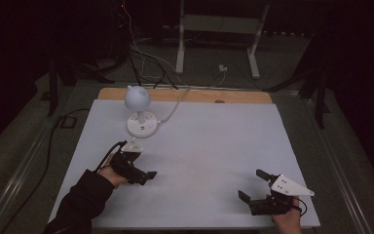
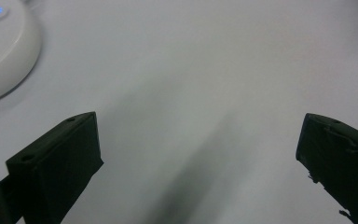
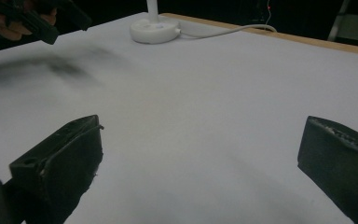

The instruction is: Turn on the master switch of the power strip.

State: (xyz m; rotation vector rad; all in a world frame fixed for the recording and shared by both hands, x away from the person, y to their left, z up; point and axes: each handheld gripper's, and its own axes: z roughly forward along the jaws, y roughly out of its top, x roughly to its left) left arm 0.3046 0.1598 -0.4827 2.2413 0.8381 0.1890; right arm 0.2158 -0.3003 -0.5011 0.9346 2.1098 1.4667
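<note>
My left tongs (image 1: 143,176) and right tongs (image 1: 252,187) gape empty over the surface (image 1: 214,141); likely pre-grasp; next, approach the desk lamp (image 1: 140,113).

The high view looks forward and down over the whole white surface (image 1: 199,161). Both gripper views ride low and close above it. All three share the lamp base (image 1: 141,124), at upper left of the left gripper view (image 2: 2,51) and top centre-left of the right (image 3: 154,31).
</note>
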